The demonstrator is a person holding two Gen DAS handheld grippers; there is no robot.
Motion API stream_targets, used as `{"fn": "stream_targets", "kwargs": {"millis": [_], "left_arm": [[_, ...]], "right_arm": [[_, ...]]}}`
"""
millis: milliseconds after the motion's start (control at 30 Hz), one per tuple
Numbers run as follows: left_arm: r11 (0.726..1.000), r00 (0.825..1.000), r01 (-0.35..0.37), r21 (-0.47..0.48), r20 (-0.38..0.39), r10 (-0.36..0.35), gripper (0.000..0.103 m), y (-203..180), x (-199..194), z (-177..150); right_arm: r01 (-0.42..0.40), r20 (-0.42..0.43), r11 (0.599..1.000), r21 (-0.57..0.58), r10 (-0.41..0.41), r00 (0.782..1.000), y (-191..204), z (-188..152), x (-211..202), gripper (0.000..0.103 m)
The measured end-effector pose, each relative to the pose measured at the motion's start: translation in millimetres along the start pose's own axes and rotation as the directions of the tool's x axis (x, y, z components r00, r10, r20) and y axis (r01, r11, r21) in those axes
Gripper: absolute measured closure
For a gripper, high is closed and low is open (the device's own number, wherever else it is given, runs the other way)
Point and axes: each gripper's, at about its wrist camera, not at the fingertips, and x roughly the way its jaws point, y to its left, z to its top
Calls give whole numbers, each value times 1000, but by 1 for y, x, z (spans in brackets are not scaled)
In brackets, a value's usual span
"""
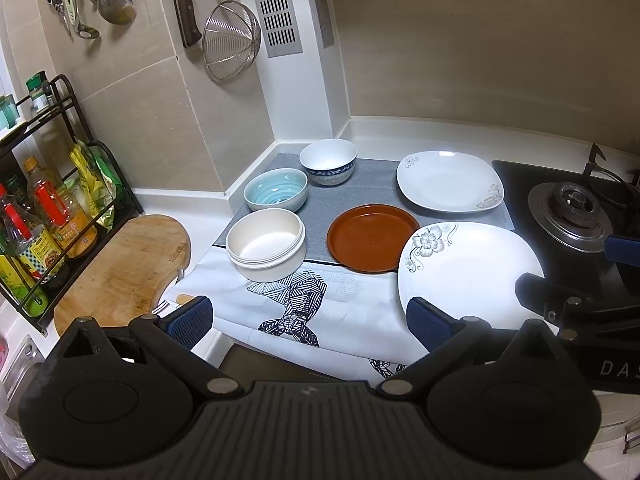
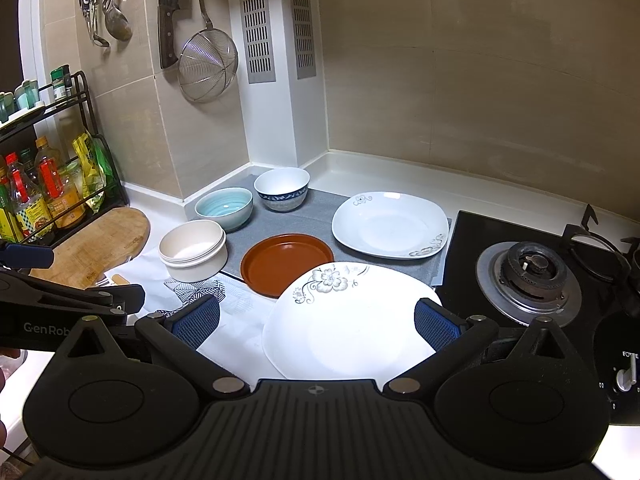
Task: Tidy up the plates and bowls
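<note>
- Countertop (image 2: 380,184) filled the middle of both frames, bearing a grey mat (image 1: 348,196) with all six dishes, probably laid out for sorting.
- Lay lowest and nearest, centre-right: large flowered plate (image 2: 344,328), its rim overlapping the brown plate (image 2: 286,264), so likely first to lift.
- Sat behind, right of centre: second white plate (image 2: 390,224), apart from the rest.
- Stood in a diagonal row, centre-left: cream bowl (image 1: 266,250), teal bowl (image 1: 276,194), blue-rimmed bowl (image 1: 329,160), unstacked.
- Hovered low in frame, spread wide and empty: right gripper (image 2: 316,320), fingers straddling the flowered plate.
- Hung likewise parted, holding nothing: left gripper (image 1: 310,316) above the patterned cloth (image 1: 296,300).
</note>
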Motion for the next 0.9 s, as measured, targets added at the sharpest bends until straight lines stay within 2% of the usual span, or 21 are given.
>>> {"fn": "stream_targets", "kwargs": {"millis": [900], "left_arm": [[1000,1000,-1,11,4,1,0,-4,4,4]], "right_arm": [[2,0,1000,-2,-2,1000,0,1,1,0]]}}
